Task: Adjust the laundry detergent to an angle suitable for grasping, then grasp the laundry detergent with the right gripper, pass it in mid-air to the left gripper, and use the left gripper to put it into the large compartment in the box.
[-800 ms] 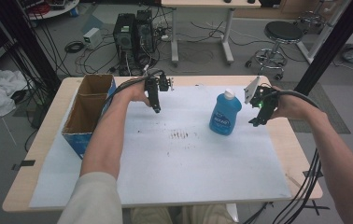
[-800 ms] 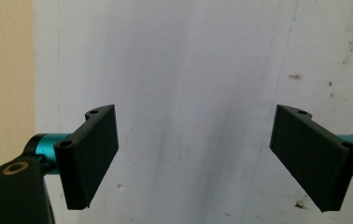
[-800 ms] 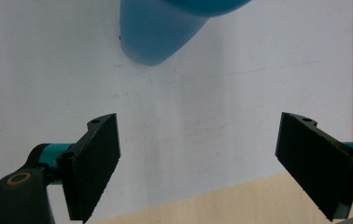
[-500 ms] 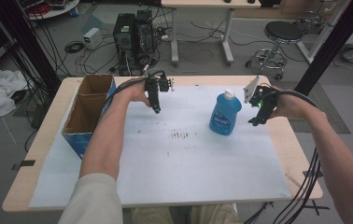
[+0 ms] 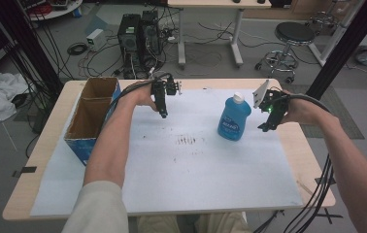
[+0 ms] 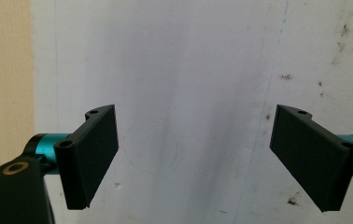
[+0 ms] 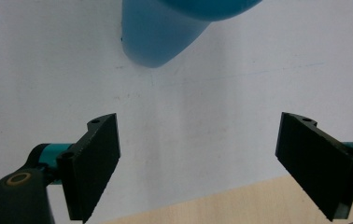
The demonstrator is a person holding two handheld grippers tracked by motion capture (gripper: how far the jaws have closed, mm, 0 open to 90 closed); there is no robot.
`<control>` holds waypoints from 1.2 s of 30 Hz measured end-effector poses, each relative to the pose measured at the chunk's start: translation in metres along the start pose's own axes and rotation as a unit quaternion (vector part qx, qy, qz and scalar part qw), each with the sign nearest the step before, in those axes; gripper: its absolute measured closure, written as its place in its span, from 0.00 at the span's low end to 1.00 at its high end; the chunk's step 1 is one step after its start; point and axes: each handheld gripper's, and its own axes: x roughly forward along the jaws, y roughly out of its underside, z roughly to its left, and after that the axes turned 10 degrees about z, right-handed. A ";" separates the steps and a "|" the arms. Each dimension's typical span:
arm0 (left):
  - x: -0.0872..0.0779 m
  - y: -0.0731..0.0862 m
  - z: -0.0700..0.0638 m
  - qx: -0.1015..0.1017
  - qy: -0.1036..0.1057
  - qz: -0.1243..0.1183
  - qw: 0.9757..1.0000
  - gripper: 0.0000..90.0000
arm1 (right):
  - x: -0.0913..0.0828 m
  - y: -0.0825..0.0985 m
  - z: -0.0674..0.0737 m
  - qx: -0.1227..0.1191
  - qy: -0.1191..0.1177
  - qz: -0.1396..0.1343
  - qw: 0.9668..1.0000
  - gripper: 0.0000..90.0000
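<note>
Blue bottle [image 5: 233,118] standing upright on the white sheet [image 5: 196,165] covering the table [image 5: 312,155]. Right hand-held gripper [image 5: 269,119] just right of the bottle, jaws wide apart and empty; left hand-held gripper [image 5: 163,108] well to the bottle's left, likewise wide open and empty. Cardboard box [image 5: 91,119] farther left of the bottle, at the table's edge

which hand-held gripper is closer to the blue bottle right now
Right. The right hand-held gripper hovers just beside the blue bottle, jaws open, not touching. The left hand-held gripper is farther off, across the white sheet toward the cardboard box.
</note>
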 end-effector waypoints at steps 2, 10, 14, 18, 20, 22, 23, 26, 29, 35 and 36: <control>-0.001 0.000 0.000 -0.001 -0.001 -0.001 1.000 0.17 | 0.000 0.000 0.001 0.000 -0.002 0.001 1.000 0.14; -0.003 -0.002 -0.003 0.003 -0.003 0.004 1.000 0.17 | 0.000 0.002 0.001 0.001 0.001 0.002 1.000 0.14; -0.003 -0.004 -0.003 0.006 -0.002 0.001 1.000 0.17 | 0.000 0.002 0.002 -0.002 0.000 0.002 1.000 0.14; -0.001 -0.004 -0.002 0.005 0.000 0.001 1.000 0.17 | -0.001 0.002 0.001 0.000 0.002 0.001 1.000 0.14; 0.000 -0.004 -0.002 0.002 0.001 0.004 1.000 0.17 | 0.000 0.003 0.000 0.000 0.001 0.001 1.000 0.14; -0.001 -0.003 -0.003 0.005 0.000 0.004 1.000 0.17 | 0.001 0.004 0.000 0.001 0.001 0.003 1.000 0.14; -0.002 -0.003 -0.003 0.003 0.000 0.003 1.000 0.17 | 0.001 0.004 0.000 0.002 0.000 0.004 1.000 0.14; -0.003 -0.003 -0.002 0.002 -0.001 0.000 1.000 0.17 | 0.000 0.002 0.002 0.002 0.002 0.006 1.000 0.14; -0.002 -0.003 -0.001 0.002 -0.001 -0.001 1.000 0.17 | -0.001 0.001 0.004 0.000 0.002 0.003 1.000 0.14; -0.003 -0.004 -0.004 0.006 -0.002 -0.001 1.000 0.17 | -0.001 0.005 0.011 0.005 0.002 0.002 1.000 0.14; -0.004 -0.004 -0.004 0.007 -0.004 -0.002 1.000 0.17 | -0.001 0.005 0.012 0.007 0.003 0.003 1.000 0.14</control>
